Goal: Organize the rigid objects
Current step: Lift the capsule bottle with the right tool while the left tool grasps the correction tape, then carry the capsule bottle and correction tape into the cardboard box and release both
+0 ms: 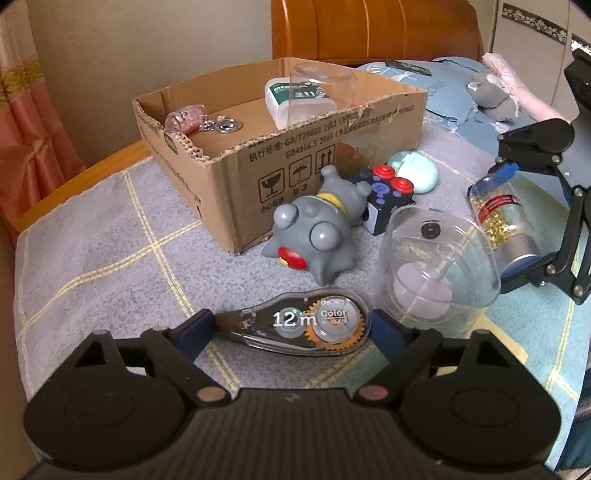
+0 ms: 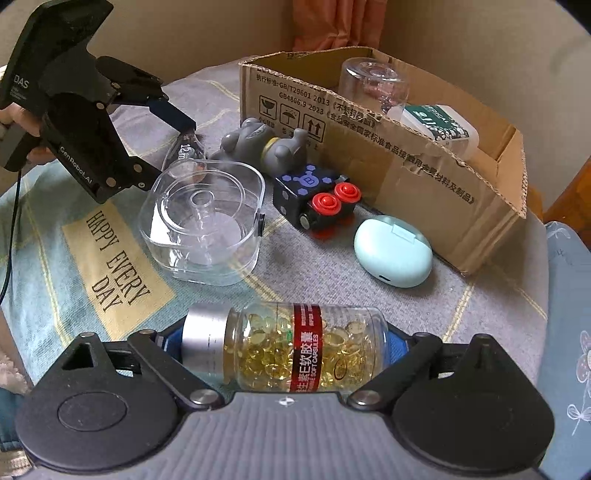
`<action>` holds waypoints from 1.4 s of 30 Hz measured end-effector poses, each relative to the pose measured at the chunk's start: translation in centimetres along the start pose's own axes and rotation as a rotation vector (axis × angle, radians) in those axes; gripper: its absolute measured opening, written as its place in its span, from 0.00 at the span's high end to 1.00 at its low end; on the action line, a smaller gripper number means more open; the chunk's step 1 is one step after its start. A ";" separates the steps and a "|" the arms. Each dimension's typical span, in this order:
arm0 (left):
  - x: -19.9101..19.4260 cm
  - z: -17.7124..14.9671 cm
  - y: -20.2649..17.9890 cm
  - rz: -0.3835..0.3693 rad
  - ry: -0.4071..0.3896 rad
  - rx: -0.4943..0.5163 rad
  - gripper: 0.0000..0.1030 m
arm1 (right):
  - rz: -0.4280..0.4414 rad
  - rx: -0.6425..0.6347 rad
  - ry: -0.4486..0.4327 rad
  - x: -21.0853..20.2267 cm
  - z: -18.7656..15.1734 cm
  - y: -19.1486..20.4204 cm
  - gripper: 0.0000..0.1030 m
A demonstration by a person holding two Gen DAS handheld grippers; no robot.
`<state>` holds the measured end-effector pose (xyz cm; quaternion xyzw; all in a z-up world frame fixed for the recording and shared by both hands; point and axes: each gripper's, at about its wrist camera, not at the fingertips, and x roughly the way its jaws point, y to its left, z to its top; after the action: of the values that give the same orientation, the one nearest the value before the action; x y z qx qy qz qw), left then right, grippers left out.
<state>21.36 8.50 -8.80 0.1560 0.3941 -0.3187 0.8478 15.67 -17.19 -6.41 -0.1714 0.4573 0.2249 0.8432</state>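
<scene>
My left gripper is shut on a clear correction tape dispenser that lies on the checked cloth; both pads touch its ends. My right gripper is shut end to end on a capsule bottle with a silver cap and a red label, lying on its side. In the left wrist view the right gripper is at the right with the bottle in it. Ahead stands an open cardboard box holding a white-and-green bottle, a clear cup and a pink item.
Beside the box lie a grey toy, a black cube with red buttons, a mint case and a clear plastic container. A wooden headboard and a blue pillow are behind; a person's hand holds the left gripper.
</scene>
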 end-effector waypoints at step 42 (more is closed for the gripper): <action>-10.0 11.0 -3.3 0.079 0.003 -0.068 0.13 | -0.012 0.058 -0.148 -10.7 5.5 -6.0 0.06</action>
<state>20.59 4.47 5.87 0.1430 0.3994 -0.2710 0.8641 17.56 -21.88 6.06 -0.1327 0.3991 0.2188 0.8805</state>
